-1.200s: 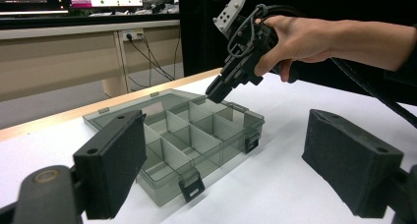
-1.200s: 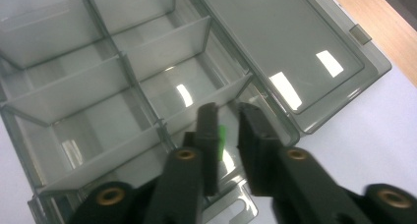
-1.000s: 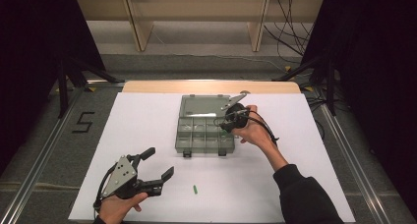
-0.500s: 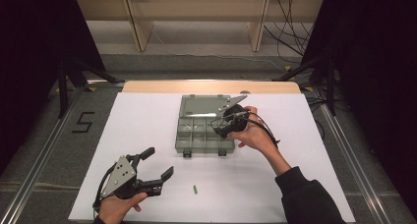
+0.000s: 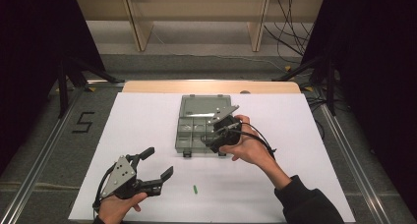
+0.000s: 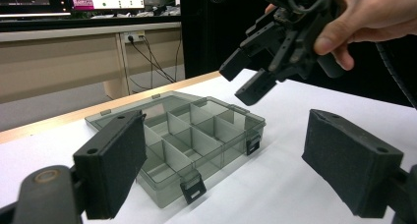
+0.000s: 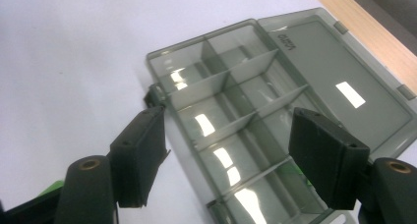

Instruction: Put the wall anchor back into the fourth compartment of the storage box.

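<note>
R gripper point(image 5: 212, 138) lifted off organizer box point(image 5: 196, 130), fingers just opened, empty, L gripper point(image 5: 156, 164) unmoved

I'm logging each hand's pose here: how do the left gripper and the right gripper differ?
The left gripper sits low near the table's front edge, away from the organizer box; the right gripper hangs above that box. The left bears a grey plate facing up; the right's tilts sideways. Both stand open, holding nothing.

white table sheet point(image 5: 147, 121), shelving point(image 5: 196, 17), cables point(image 5: 290, 27)
</note>
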`<state>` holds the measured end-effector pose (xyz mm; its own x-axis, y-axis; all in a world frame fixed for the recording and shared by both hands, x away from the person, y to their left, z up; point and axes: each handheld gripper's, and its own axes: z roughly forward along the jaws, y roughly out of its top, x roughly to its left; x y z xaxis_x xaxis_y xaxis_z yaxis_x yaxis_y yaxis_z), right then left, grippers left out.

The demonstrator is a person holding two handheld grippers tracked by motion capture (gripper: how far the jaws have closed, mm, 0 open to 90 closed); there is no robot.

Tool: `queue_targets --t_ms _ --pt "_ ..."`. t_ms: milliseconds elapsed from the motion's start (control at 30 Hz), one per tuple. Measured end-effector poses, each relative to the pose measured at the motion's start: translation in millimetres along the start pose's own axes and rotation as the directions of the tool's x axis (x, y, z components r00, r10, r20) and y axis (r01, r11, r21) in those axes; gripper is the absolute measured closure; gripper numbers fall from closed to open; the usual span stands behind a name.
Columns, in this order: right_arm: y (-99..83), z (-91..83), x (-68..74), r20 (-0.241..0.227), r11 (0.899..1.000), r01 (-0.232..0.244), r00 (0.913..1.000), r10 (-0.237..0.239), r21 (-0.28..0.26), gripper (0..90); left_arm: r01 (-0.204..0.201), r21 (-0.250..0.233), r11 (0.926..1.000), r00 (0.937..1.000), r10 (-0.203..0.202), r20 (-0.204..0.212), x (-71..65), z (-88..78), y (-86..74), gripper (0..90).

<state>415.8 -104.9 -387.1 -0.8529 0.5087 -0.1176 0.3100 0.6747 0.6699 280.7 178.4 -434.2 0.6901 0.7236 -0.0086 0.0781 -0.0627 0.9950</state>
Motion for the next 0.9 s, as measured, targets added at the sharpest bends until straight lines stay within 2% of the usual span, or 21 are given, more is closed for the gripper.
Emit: queue_targets --t_ms 67,133,167,267,300,333,533,667,900 --pt "-0.4 -2.0 5.8 -0.007 1.000 -0.012 0.9999 0.012 0.009 30.6 -0.001 0.001 1.0000 1.0000 0.001 -0.001 0.1 0.0 0.0 15.8" --pt "-0.9 -3.0 10.0 -0.011 1.000 -0.001 0.9999 0.001 0.011 30.3 -0.004 -0.004 1.0000 1.0000 0.004 0.002 0.3 0.5 -0.1 15.8" --pt "-1.8 -2.8 11.2 0.000 1.000 0.021 0.9998 -0.021 0.001 30.3 -0.003 -0.004 1.0000 1.0000 0.003 0.001 0.2 0.5 -0.1 15.8" --pt "-2.9 -2.9 18.7 -0.020 0.999 0.034 0.9992 -0.034 0.005 30.3 -0.012 -0.001 0.9999 0.9999 0.012 0.001 1.0 0.2 0.0 15.8" --pt "-3.1 -3.0 21.7 -0.029 0.999 0.035 0.9990 -0.035 0.010 30.2 -0.004 -0.002 1.0000 1.0000 0.004 0.000 0.5 0.1 -0.1 15.8" --pt "-3.5 -2.0 23.5 -0.031 0.999 0.052 0.9982 -0.051 0.010 30.2 -0.004 -0.003 1.0000 1.0000 0.004 0.000 0.6 0.1 0.0 15.8" --pt "-5.4 2.9 39.0 -0.052 0.997 0.074 0.9960 -0.072 0.032 30.3 -0.001 -0.006 1.0000 1.0000 0.001 -0.003 0.6 0.0 0.2 15.8" --pt "-7.0 6.2 48.2 -0.084 0.995 0.090 0.9928 -0.085 0.050 30.3 0.000 -0.007 1.0000 1.0000 0.000 -0.004 0.5 -0.1 0.3 15.8" --pt "-10.2 13.4 58.0 -0.108 0.990 0.122 0.9877 -0.114 0.075 31.1 0.002 -0.009 1.0000 1.0000 -0.002 -0.009 0.6 -0.2 0.4 15.8"
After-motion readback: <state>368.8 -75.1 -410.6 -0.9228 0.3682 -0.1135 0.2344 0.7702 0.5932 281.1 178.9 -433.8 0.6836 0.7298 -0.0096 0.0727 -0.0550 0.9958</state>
